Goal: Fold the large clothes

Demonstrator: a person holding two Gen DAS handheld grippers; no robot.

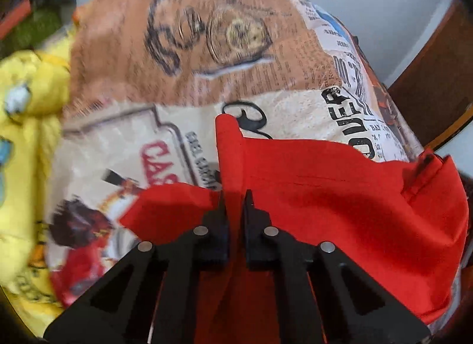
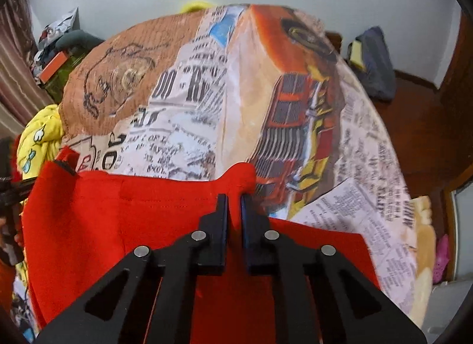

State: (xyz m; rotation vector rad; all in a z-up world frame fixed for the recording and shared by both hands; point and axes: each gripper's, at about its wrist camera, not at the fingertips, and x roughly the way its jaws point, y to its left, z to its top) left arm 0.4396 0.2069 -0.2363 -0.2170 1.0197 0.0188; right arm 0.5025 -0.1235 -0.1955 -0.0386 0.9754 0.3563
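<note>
A plain bright red cloth garment (image 1: 340,196) is showing between and just beyond the matte black two-finger tongs (image 1: 235,196). Ahead of them a printed bedspread (image 2: 207,107) is displaying brown sketch panels, black-and-white newsprint lettering and an orange-red truck picture. Left of the tongs, a yellow cartoon-print fabric (image 1: 29,113) is showing.

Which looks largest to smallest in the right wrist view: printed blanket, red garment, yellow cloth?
1. printed blanket
2. red garment, though its nearness to the camera inflates it
3. yellow cloth, mostly hidden
</note>
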